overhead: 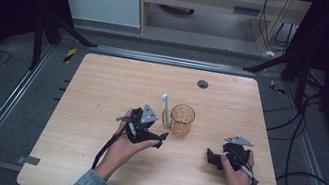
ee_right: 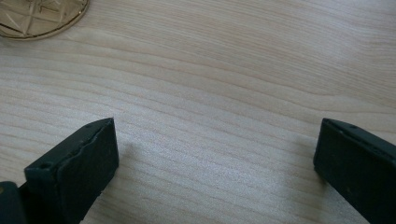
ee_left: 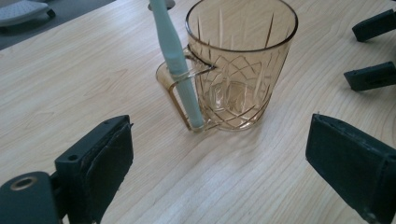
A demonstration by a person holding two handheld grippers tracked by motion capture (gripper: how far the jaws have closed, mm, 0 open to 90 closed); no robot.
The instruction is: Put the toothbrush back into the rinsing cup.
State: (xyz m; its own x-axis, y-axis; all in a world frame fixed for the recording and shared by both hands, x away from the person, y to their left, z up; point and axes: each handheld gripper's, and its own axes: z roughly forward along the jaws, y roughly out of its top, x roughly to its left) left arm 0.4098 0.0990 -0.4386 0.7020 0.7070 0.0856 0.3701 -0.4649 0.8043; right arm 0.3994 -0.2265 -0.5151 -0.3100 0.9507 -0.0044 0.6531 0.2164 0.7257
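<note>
Sat mid-table: amber glass cup (overhead: 182, 120) w/ pale toothbrush (ee_left: 176, 60) upright in its side holder at 9 o'clock — prob. to keep bristles off wood; left gripper (overhead: 158, 139) jaws apart at 7 o'clock, right gripper (overhead: 210, 157) jaws apart at 4 o'clock — nothing held.

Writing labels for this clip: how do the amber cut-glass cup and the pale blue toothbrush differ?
The amber cut-glass cup is wide, see-through and patterned; the pale blue toothbrush is slim, opaque and plain. The cup stands flat on the wooden table; the toothbrush leans upright in the cup's side holder and rises above its rim. Both sit together, ungripped, ahead of the open left gripper.
</note>
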